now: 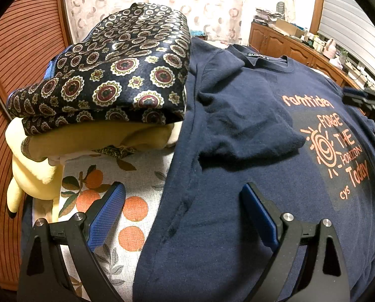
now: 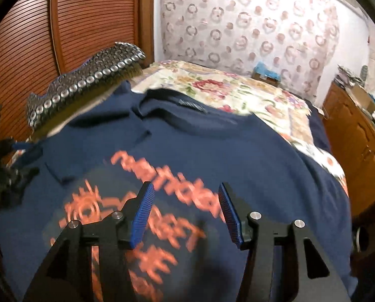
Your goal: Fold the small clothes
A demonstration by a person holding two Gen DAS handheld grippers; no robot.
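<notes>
Ribbed blue-padded left gripper (image 1: 184,196) and right gripper (image 2: 184,196) jaws spread — soft navy T-shirt (image 1: 237,125) beneath, empty.

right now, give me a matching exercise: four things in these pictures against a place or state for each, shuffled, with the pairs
Things:
1. navy cotton t-shirt with orange print
2. dark folded cloth with round medallion pattern
3. pale yellow soft garment
4. left hand-held gripper

Places or states:
A. top of the pile
B. open, nothing between its pads
C. spread flat, one sleeve folded in
D. under the patterned cloth, hanging over the edge

Pairs: 1-C, 2-A, 3-D, 4-B
</notes>
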